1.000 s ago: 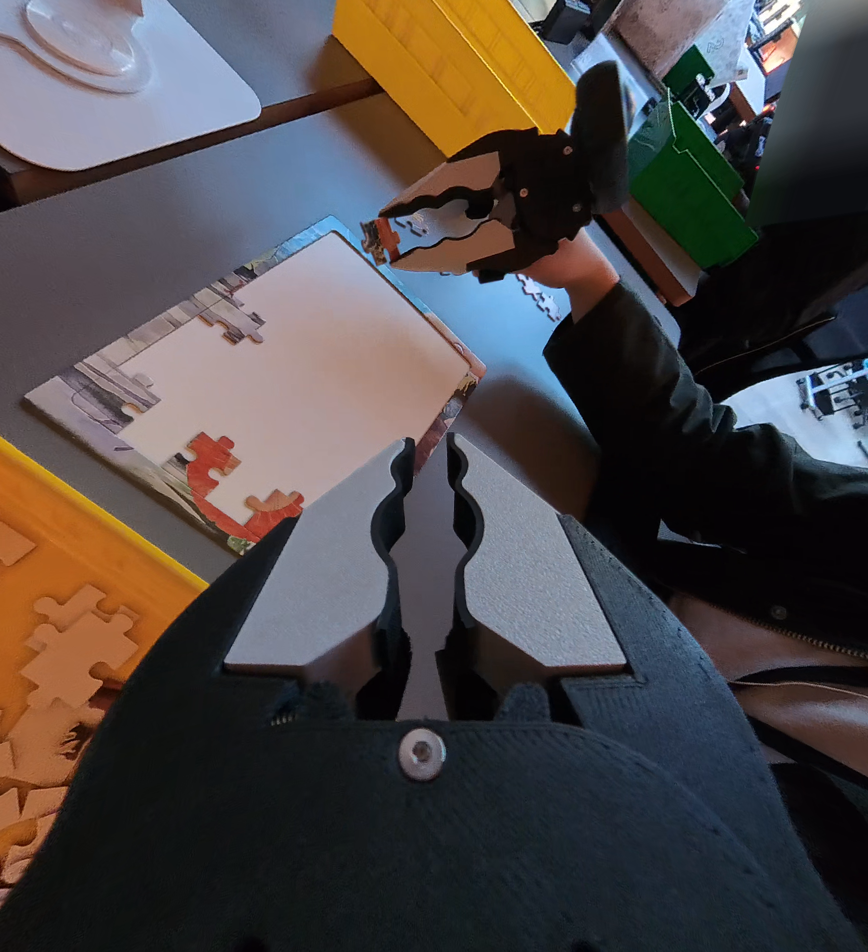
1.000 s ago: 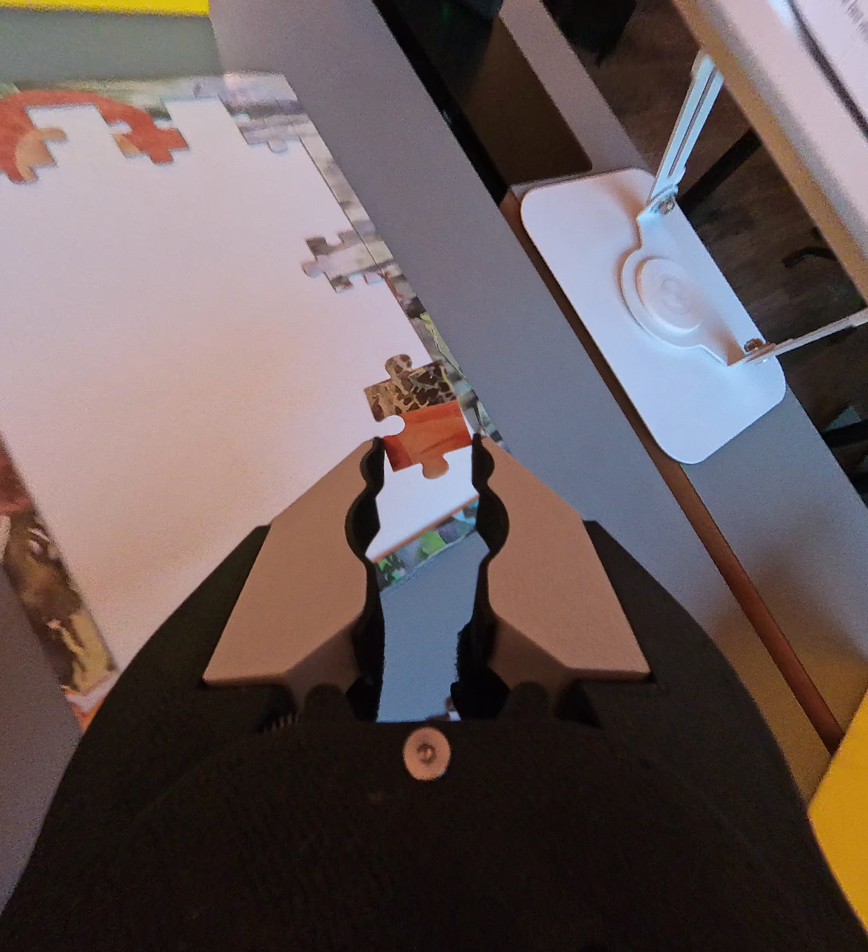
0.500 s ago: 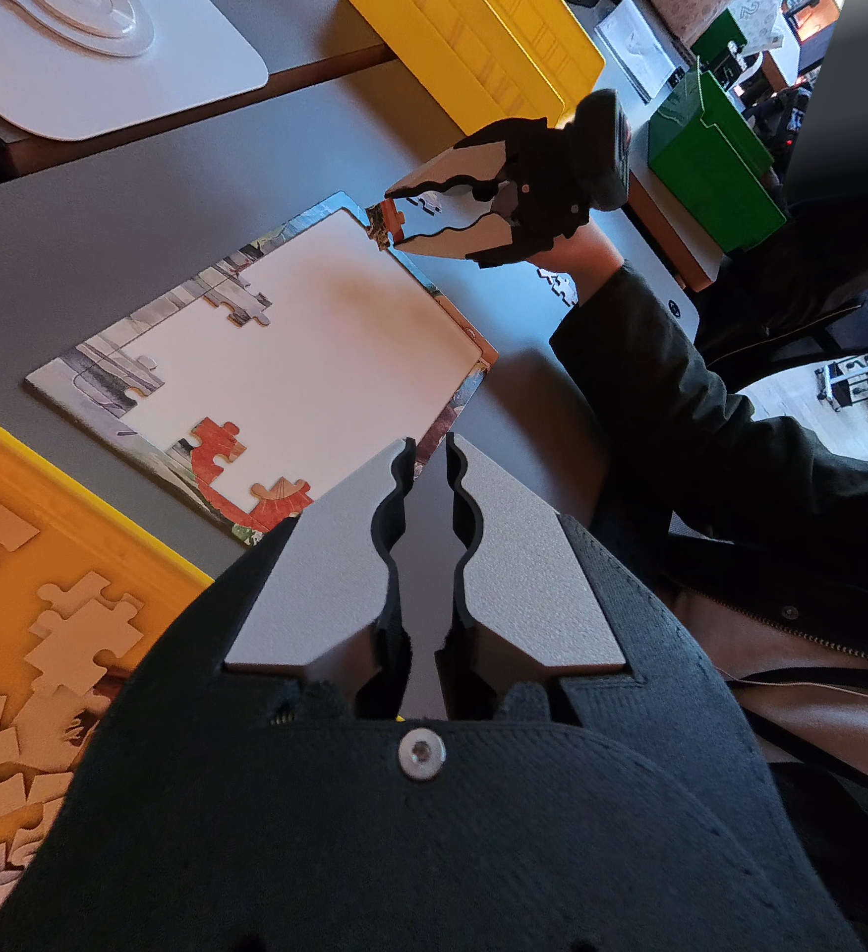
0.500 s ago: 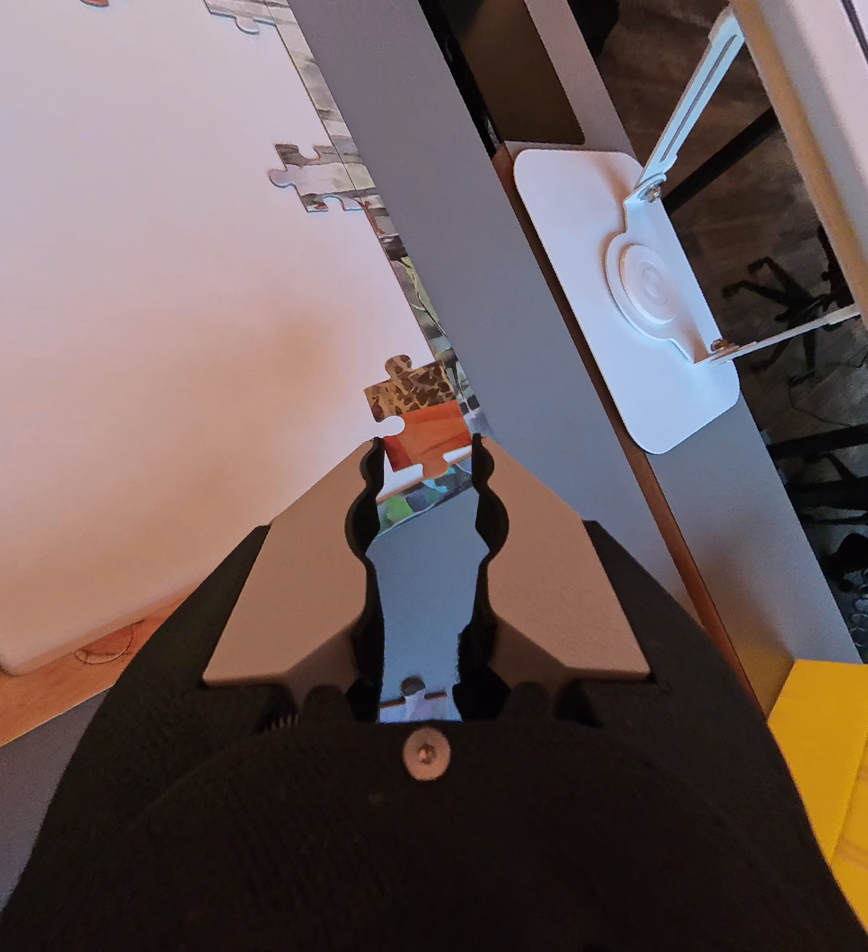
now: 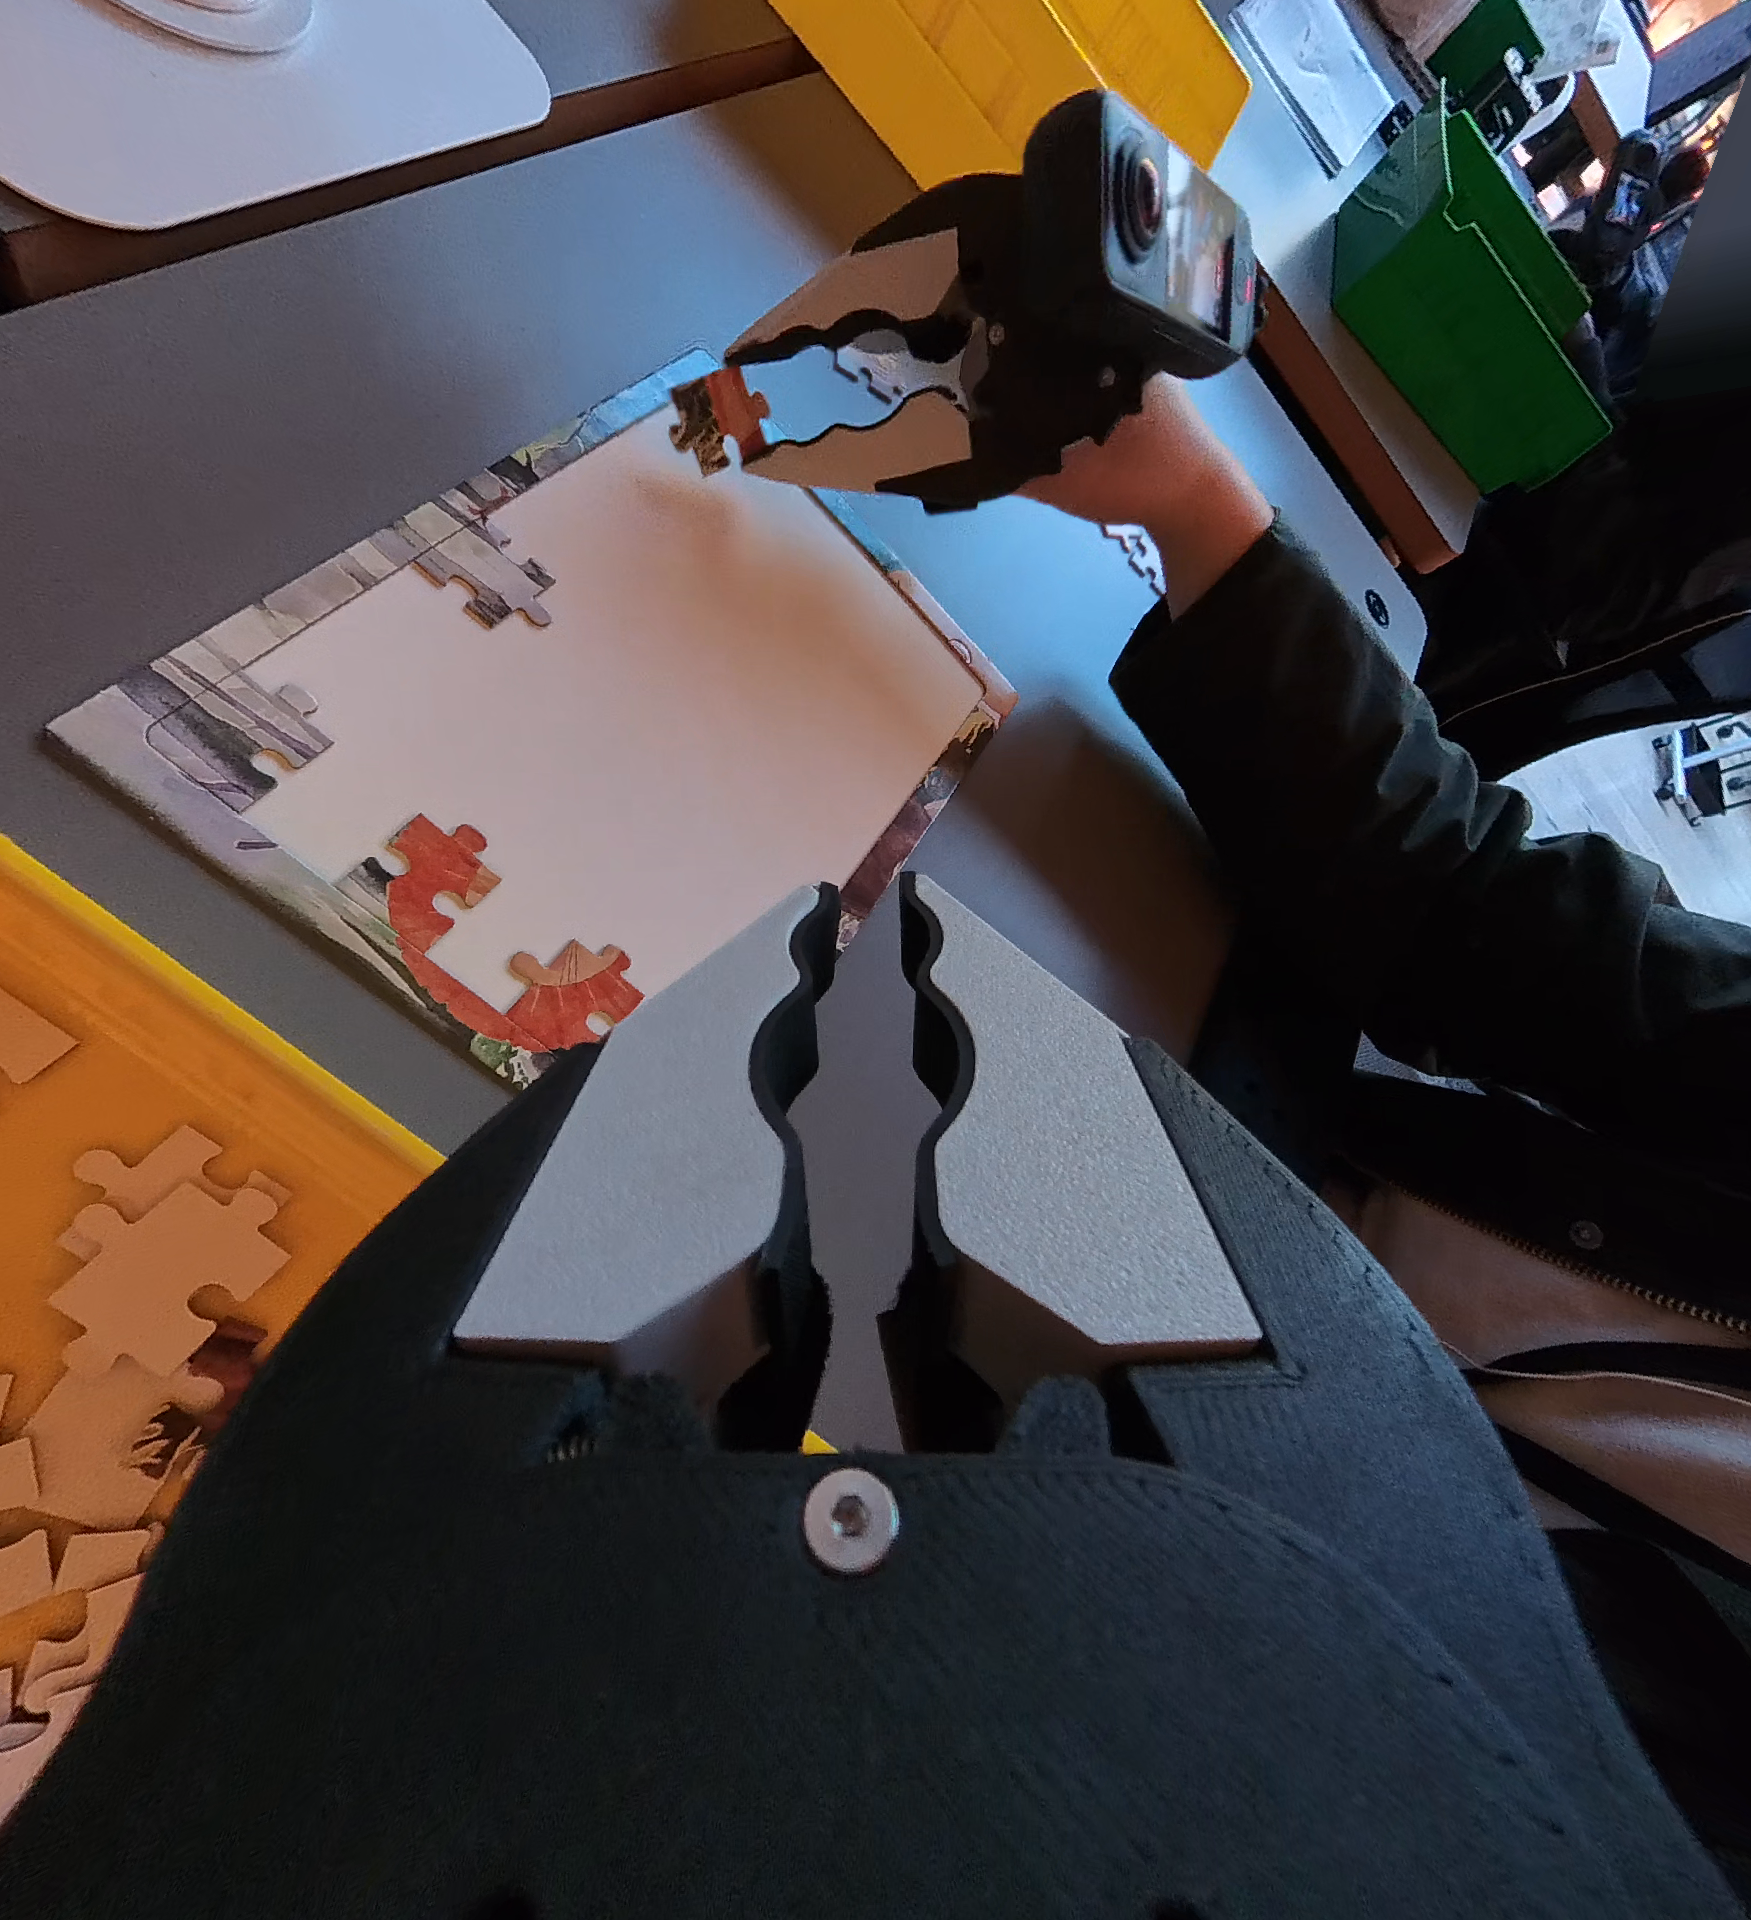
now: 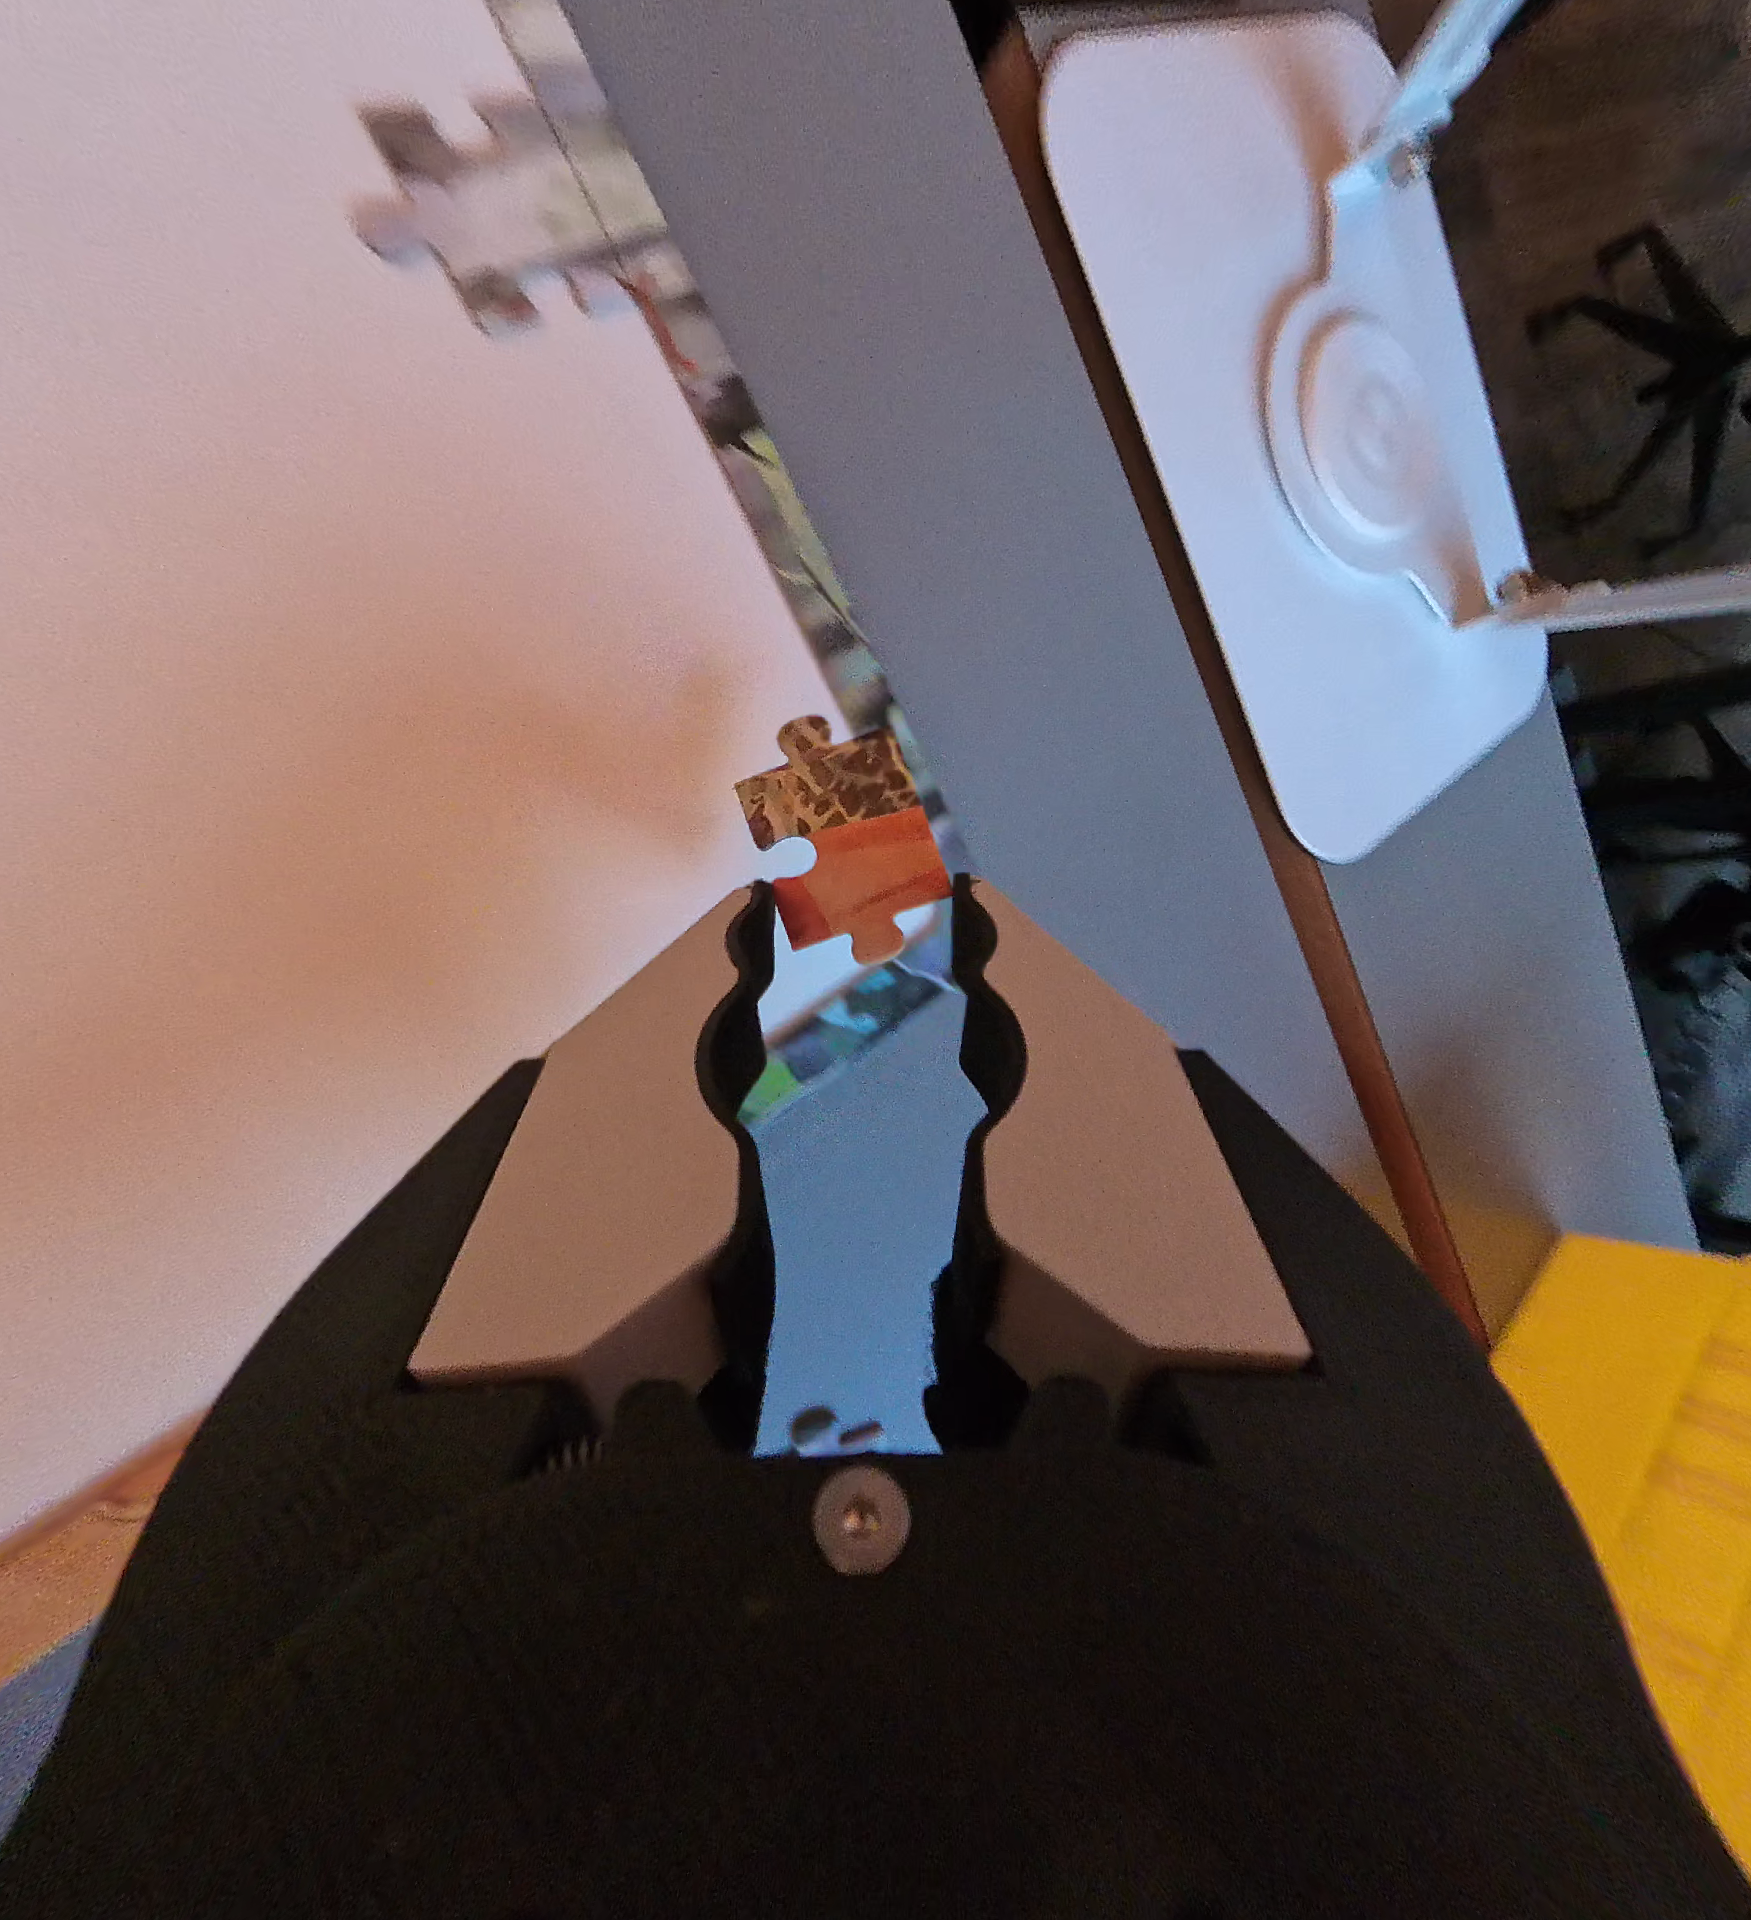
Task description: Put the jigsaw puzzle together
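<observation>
The puzzle board [image 5: 590, 707] lies on the grey table, white in the middle, with a few pieces set along its edges, some red [image 5: 445, 883] and some grey [image 5: 486, 582]. My right gripper [image 6: 863, 888] is shut on an orange and mottled brown puzzle piece [image 6: 850, 831] by its two side edges. It holds the piece just over the board's far right corner [image 6: 279, 623]. In the left wrist view the right gripper [image 5: 741, 410] and its piece [image 5: 715, 421] hang over that corner. My left gripper [image 5: 866, 888] is empty, its jaws almost together, above the board's near corner.
A yellow tray [image 5: 175, 1039] with several loose face-down pieces [image 5: 164, 1278] sits at my left. A yellow box [image 5: 1006, 73], a green box [image 5: 1453, 301] and a white stand base [image 6: 1266, 416] lie beyond the board. One loose piece [image 5: 1136, 551] lies by the person's sleeve [image 5: 1422, 831]. Some 30 centimeters of space lies between my two pairs of fingers.
The right gripper has carried the piece across the board towards its far right corner and come lower. The left gripper has stayed nearly still and empty.
</observation>
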